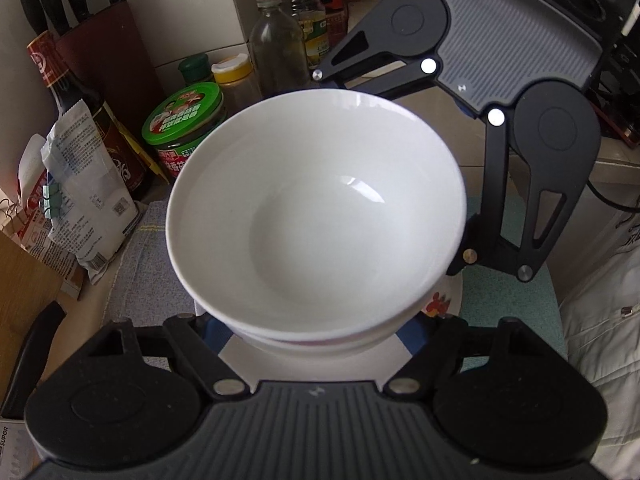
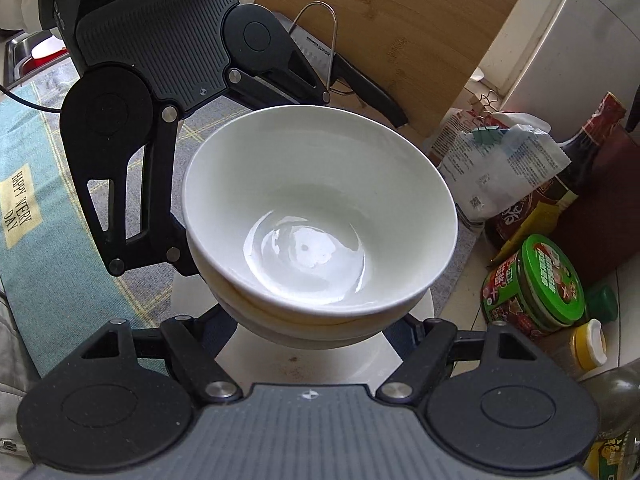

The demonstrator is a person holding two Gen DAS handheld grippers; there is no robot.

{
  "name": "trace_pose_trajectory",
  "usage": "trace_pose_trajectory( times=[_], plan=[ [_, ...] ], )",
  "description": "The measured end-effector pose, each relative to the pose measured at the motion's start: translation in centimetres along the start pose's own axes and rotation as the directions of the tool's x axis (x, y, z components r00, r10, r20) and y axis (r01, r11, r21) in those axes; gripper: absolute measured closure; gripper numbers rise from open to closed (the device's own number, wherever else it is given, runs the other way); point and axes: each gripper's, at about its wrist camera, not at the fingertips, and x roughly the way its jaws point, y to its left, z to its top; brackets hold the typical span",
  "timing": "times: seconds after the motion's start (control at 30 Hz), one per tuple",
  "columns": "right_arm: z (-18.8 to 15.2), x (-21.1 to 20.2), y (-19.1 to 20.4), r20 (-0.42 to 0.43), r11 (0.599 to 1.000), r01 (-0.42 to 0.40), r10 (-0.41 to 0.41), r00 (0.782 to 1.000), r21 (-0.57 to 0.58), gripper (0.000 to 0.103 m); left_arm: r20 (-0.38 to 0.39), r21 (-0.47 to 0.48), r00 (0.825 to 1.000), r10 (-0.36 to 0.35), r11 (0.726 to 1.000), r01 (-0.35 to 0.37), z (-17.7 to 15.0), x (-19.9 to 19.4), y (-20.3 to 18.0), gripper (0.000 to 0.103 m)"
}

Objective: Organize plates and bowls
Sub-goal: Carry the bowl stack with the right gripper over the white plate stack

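A stack of two white bowls (image 1: 320, 208) fills the middle of both wrist views; the lower bowl has a pinkish line under its rim. My left gripper (image 1: 312, 332) is shut on the stack's base from the near side, with its blue pads at either flank. The right gripper (image 2: 310, 324) is shut on the same stack (image 2: 316, 208) from the opposite side. Each view shows the other gripper's fingers (image 1: 496, 184) (image 2: 160, 184) reaching round the bowls. A white plate (image 1: 312, 368) with a printed rim lies under the stack; I cannot tell whether the bowls touch it.
A teal checked cloth (image 2: 48, 208) covers the counter. Crowded close by are a green-lidded jar (image 1: 188, 128), a dark sauce bottle (image 1: 80, 96), clipped bags (image 1: 80, 200), oil bottles (image 1: 280, 48) and a knife block (image 1: 104, 40). A bamboo cutting board (image 2: 400, 32) and a knife (image 2: 360, 80) stand behind.
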Motion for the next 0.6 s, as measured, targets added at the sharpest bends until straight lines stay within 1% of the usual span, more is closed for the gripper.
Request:
trace_pose_trajectory(
  times=[0.2, 0.6],
  plan=[
    [-0.9, 0.8, -0.8, -0.015, 1.000, 0.000, 0.001, 1.000, 0.008, 0.021, -0.012, -0.003, 1.000, -0.003, 1.000, 0.003, 0.4, 1.5, 0.3, 0.022],
    [-1.2, 2.4, -1.8, -0.036, 0.999, -0.030, 0.031, 0.999, 0.013, 0.021, -0.029, -0.039, 0.999, -0.038, 0.999, 0.037, 0.0, 2.4, 0.7, 0.022]
  ],
)
